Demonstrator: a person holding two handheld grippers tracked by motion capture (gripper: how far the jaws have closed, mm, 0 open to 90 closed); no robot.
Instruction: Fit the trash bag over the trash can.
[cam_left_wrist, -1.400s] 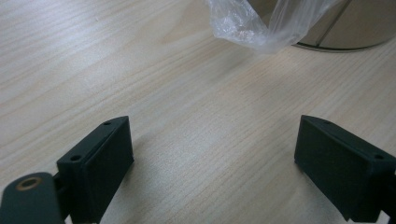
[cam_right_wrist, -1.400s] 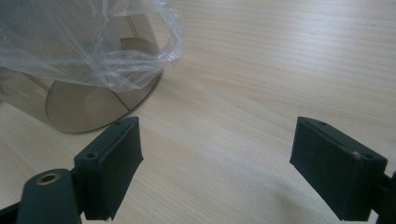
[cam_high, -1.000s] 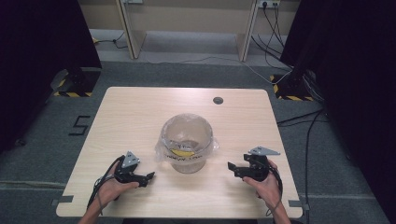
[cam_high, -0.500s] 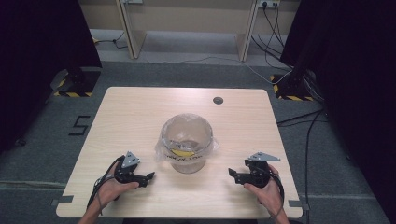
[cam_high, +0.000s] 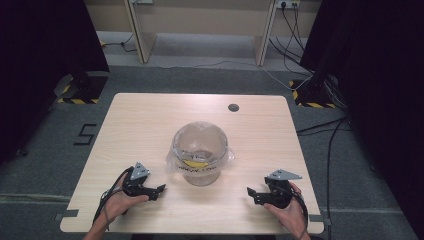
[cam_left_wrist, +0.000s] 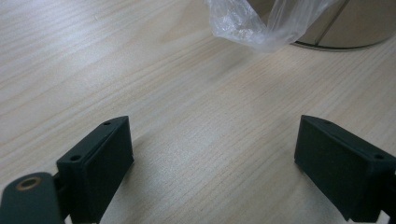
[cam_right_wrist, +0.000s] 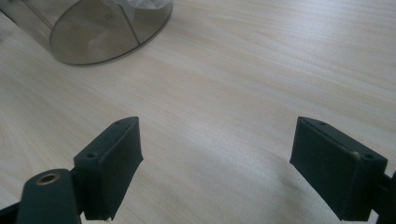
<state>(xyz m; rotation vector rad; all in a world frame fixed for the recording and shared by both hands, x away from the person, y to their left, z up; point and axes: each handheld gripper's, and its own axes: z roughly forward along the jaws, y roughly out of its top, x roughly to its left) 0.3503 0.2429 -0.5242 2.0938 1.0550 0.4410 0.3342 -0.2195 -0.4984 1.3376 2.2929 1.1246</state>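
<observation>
A round bin (cam_high: 200, 155) lined with a clear plastic bag stands at the middle of the wooden table (cam_high: 150, 120); something yellow lies inside it. My left gripper (cam_high: 159, 191) rests low at the near left, open, pointing toward the bin. Its own view has the bag's loose edge (cam_left_wrist: 254, 25) and the bin's base (cam_left_wrist: 345, 32) ahead of the empty jaws. My right gripper (cam_high: 251, 194) sits at the near right, open and empty. The bin's grey wall (cam_right_wrist: 100, 32) appears at the upper left of the right gripper view.
A small dark round grommet (cam_high: 233, 107) is set in the table near its far edge. Cables (cam_high: 310, 130) run over the grey floor to the right, and black curtains (cam_high: 45, 60) flank both sides. Bare tabletop surrounds the bin.
My right gripper has slid a little toward the near edge of the table and lower. The left gripper and the bin have stayed where they were.
</observation>
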